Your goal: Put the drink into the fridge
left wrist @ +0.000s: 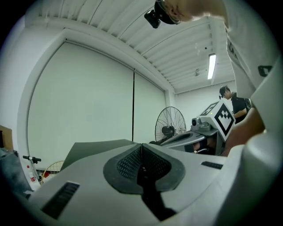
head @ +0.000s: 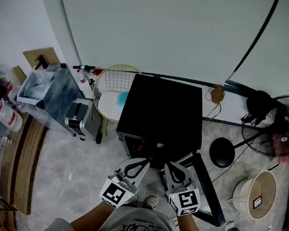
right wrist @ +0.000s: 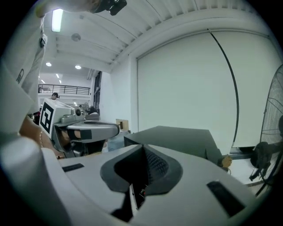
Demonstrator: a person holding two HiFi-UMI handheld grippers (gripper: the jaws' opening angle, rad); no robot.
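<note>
Black fridge (head: 161, 109) interior mostly hidden | left tool (head: 142, 164) closed, empty | right tool (head: 173, 168) closed, empty

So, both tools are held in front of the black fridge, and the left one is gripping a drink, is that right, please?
Not quite: the left tool grips no drink. The left gripper view shows its jaws shut together with nothing between them. The rest holds: it and the right tool are held in front of the black fridge.
</note>
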